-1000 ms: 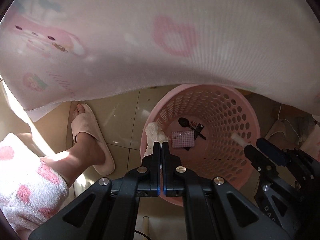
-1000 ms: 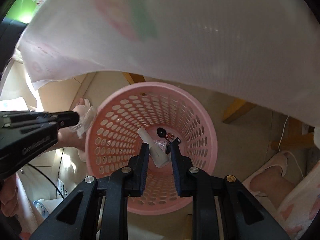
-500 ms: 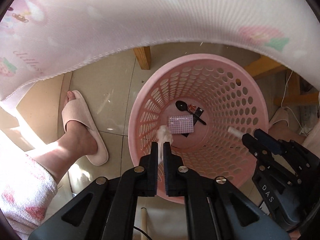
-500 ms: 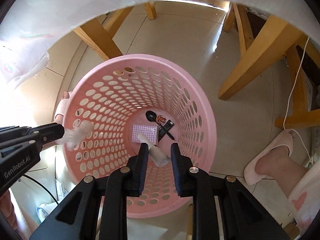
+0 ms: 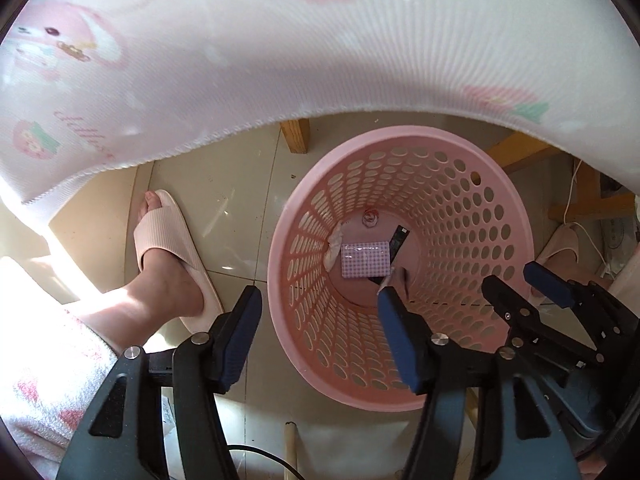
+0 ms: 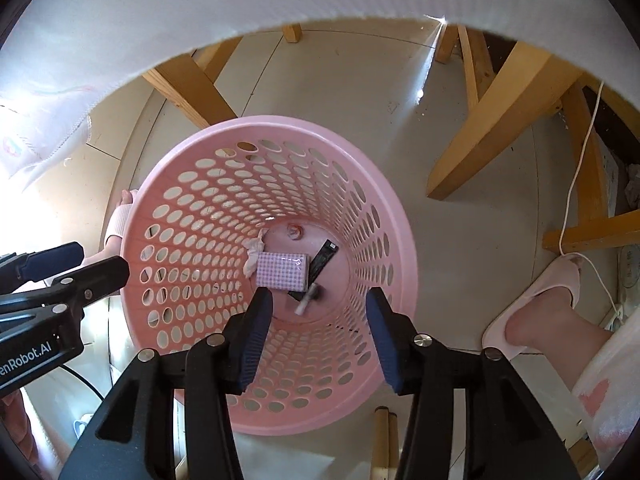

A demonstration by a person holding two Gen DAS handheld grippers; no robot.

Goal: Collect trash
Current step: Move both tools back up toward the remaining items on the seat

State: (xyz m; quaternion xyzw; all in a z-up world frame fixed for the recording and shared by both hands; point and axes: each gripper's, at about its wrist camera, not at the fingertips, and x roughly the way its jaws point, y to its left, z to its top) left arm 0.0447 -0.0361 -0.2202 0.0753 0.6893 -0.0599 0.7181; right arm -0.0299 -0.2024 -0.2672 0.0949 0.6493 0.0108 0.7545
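Several scraps lie at the bottom of the pink perforated basket (image 6: 200, 208): a checked packet (image 6: 282, 270), a crumpled tissue (image 6: 254, 254) to its left, a black wrapper (image 6: 323, 258) to its right, a small white roll (image 6: 306, 302) nearest. Both the left gripper (image 5: 320, 312) and the right gripper (image 6: 319, 308) hang directly above, jaws wide, holding nothing. The basket stands on the tiled floor (image 6: 460, 240), under a cloth-draped wooden table (image 6: 496, 108).

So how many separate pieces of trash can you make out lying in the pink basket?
5, possibly more hidden underneath: crumpled tissue at left, checked box in the middle, black wrapper to its right, white stick nearest, small clear piece farthest in the basket.
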